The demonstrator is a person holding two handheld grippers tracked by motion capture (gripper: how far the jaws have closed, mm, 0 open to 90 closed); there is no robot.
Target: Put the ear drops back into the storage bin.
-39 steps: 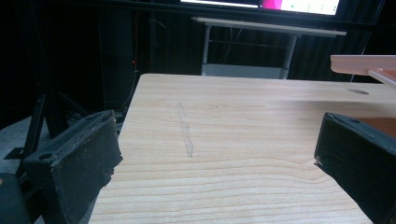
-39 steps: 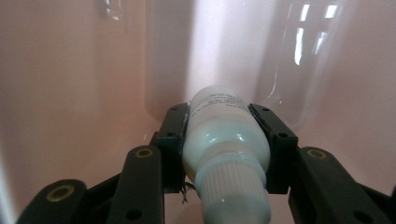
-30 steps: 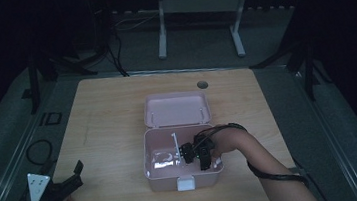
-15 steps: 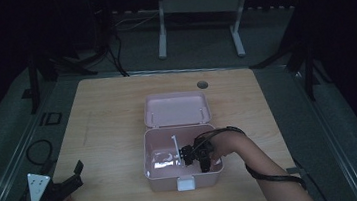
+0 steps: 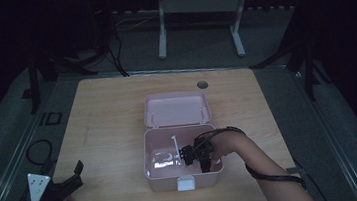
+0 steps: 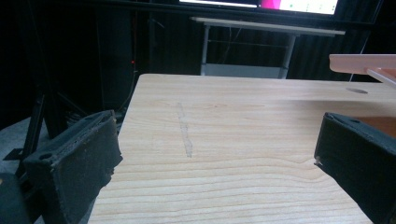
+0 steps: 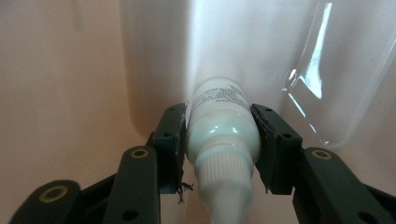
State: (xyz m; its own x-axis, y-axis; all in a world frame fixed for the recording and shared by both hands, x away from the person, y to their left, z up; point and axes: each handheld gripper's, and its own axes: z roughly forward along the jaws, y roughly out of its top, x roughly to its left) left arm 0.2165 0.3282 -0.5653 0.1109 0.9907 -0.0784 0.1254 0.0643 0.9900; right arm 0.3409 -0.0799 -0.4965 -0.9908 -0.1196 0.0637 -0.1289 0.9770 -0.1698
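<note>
Holding the small white bottle (image 7: pixel 222 126) inside the pink box (image 5: pixel 157 178), the right gripper (image 7: pixel 219 140) has just loosened its jaws slightly, though both pads touch its sides. Keep the bottle low and release it fully before lifting away. The left gripper (image 6: pixel 219 154) rests with jaws spread over the desk (image 6: pixel 224 121).

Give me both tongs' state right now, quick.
Left tongs: open, nothing between the jaws, above the table.
Right tongs: closed on the white bottle inside the pink box.
</note>
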